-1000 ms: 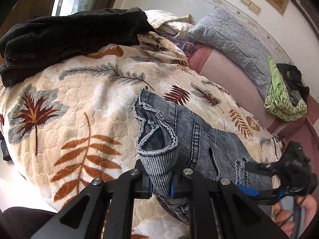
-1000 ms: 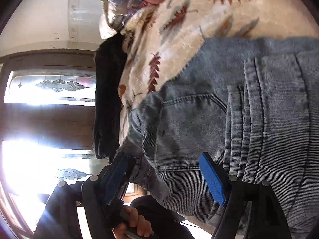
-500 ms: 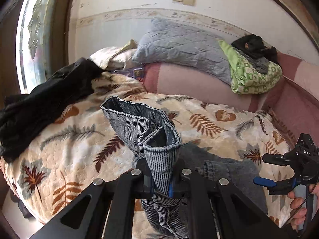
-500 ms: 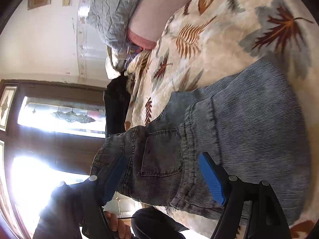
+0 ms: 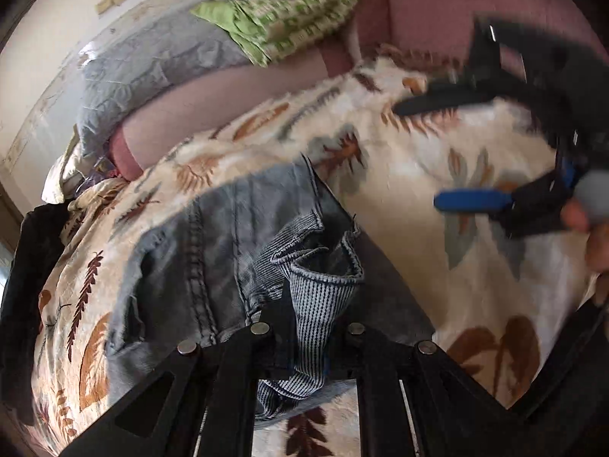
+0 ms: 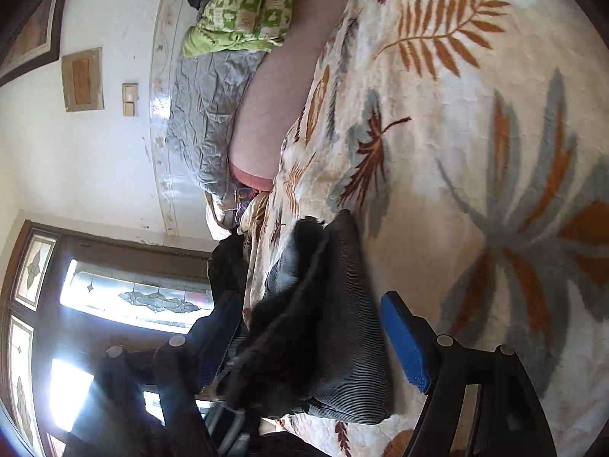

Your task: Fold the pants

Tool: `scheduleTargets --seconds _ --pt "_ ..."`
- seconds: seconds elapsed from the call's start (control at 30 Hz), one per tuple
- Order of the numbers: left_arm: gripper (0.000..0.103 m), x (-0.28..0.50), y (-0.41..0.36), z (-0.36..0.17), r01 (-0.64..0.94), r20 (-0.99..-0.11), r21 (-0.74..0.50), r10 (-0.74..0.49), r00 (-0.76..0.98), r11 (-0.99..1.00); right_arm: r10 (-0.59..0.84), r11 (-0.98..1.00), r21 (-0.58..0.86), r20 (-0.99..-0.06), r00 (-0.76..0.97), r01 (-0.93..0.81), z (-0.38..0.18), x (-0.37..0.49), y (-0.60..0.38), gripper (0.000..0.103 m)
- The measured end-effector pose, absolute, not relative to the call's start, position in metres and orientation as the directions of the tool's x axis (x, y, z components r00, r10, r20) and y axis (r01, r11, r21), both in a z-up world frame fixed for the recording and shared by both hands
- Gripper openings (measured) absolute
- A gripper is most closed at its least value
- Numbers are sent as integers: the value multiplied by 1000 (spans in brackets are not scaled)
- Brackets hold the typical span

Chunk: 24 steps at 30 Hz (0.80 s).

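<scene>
Grey-blue denim pants (image 5: 228, 236) lie bunched on a leaf-print blanket (image 5: 437, 274) on the bed. My left gripper (image 5: 309, 337) is shut on a fold of the pants' hem or waistband and holds it above the rest of the denim. My right gripper (image 6: 312, 342) is open, its blue pads (image 6: 403, 342) spread on either side of the denim (image 6: 342, 323) without gripping it. The right gripper also shows in the left wrist view (image 5: 475, 152), open, over the blanket to the right of the pants.
A black garment (image 5: 26, 266) lies at the blanket's left edge. A grey quilted pillow (image 5: 152, 64) and a green patterned bundle (image 5: 289, 19) rest against the pink headboard (image 5: 437, 3). A stained-glass window (image 6: 125, 293) is behind the bed.
My left gripper has swung toward the headboard side, carrying the held denim over the rest of the pants. My right gripper has drawn away toward the open blanket; less denim lies between its pads.
</scene>
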<state>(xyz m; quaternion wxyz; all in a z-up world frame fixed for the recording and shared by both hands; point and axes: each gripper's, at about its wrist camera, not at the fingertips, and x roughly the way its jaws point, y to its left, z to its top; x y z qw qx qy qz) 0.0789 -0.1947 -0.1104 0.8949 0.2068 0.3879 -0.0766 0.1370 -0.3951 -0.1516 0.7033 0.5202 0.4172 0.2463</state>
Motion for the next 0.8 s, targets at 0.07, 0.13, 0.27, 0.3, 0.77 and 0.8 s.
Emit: scheduleTargets --seconds 0.07,0.13,0.27,0.3,0.77,0.8 --pt "11 70 -204 -119 290 -692 382 63 719 877 789 323 944 -308 532 69 -151 137 -396 80" --pt "11 71 -202 -115 290 -704 364 57 708 885 788 336 941 -306 534 43 -147 136 -397 80" --pt "10 73 -190 -89 264 -697 280 6 717 923 791 308 950 -288 540 54 -150 137 -397 80" --pt "10 70 -189 -83 252 -678 269 -2 735 930 790 308 950 -286 542 52 -150 136 -398 80" --pt "12 81 -198 -117 330 -761 284 2 648 900 785 330 941 -316 532 72 -154 134 -393 82" --pt "12 77 -203 -118 341 -746 328 20 666 881 782 337 939 -323 533 76 -155 135 -393 82"
